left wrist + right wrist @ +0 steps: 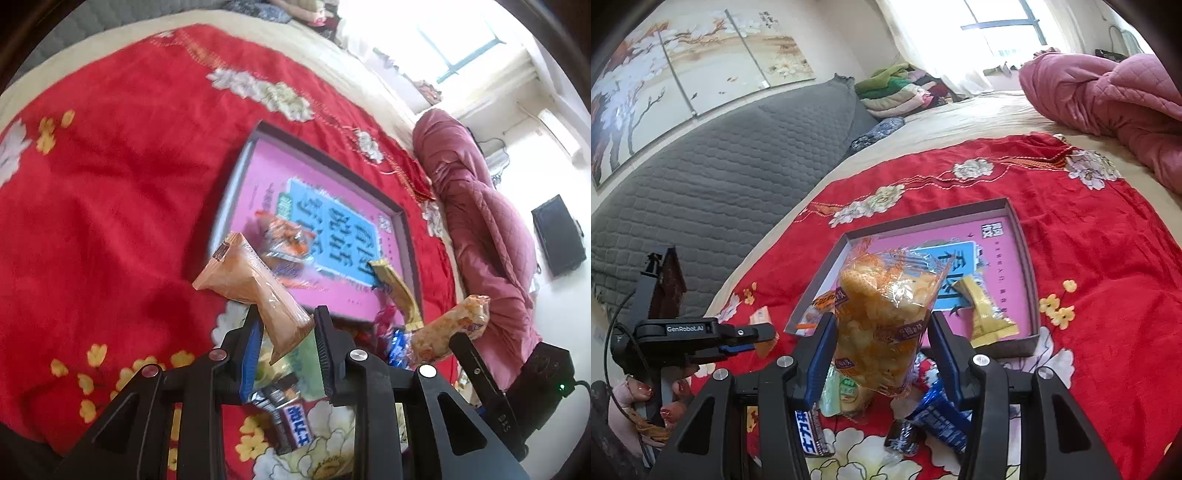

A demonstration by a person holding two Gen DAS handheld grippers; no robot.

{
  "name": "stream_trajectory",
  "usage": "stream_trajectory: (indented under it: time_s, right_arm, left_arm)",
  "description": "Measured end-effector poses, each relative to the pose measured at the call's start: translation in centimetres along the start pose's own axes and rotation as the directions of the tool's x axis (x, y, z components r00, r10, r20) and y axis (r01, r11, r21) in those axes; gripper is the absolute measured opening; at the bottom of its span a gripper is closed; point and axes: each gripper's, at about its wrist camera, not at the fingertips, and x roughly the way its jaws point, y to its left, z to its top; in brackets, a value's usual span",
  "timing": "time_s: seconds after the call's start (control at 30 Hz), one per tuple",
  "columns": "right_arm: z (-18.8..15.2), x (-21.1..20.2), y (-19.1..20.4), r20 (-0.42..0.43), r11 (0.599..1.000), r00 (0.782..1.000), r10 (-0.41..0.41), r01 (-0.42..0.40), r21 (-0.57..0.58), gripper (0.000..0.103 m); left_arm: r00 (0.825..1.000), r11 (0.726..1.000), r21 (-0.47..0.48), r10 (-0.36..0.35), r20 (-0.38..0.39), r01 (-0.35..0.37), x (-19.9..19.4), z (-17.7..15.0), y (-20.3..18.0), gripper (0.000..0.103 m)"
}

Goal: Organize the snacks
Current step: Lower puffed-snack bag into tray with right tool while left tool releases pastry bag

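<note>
Clearly legible writing is scarce: "GenRobot.AI" is printed in white on the side of the left claw point(764, 341) as seen from the right wrist view, and large dark Chinese characters are printed on a blue panel inside the pink-lined tray point(408, 236), too distorted to be read with certainty. White characters are also shown on a dark bar wrapper point(295, 428) lying under the left claw point(286, 325), and small brand marks on the clear chip bag point(886, 317) cannot be made out. The left claw is closed narrowly on a tan packet point(255, 291), which is pinched near its lower end and held above the cloth, beside the tray's near corner. The right claw point(882, 343) is clamped at a middling width on the chip bag, held upright in front of the tray. Inside the tray, a yellow packet point(988, 317) and an orange-printed clear packet point(286, 240) are seen lying on the blue panel. More wrapped snacks, among them a blue one point(942, 421), are heaped on the cloth below both claws. Everything is laid on a red cloth point(1108, 258) embroidered with white and yellow flowers, spread over a bed. A pink quilt point(1108, 96), a grey padded headboard point(720, 177), a flower painting, folded clothes and a bright window are seen around it.
</note>
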Motion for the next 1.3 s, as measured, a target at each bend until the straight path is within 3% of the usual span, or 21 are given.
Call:
stream_trajectory:
  time_s: [0.4,0.63,1.3]
  right_arm:
    - [2.2,0.1,-4.2,0.042,0.991,0.994,-0.105,0.101,0.091,0.051]
    - [2.0,1.4,-5.8,-0.009,0.982,0.989,-0.147,0.147,0.120,0.051]
    - [2.0,6.2,-5.8,-0.069,0.979,0.977,-0.203,0.204,0.011,0.050]
  left_arm:
    - [1.000,0.996,0.091,-0.005,-0.016,0.007,3.3,1.4,-4.0,0.029]
    - [0.999,0.992,0.126,0.004,-0.044,0.002,5.8,1.6,-5.4,0.029]
    - [0.994,0.989,0.146,0.030,-0.105,-0.015,9.7,1.6,-6.3,0.029]
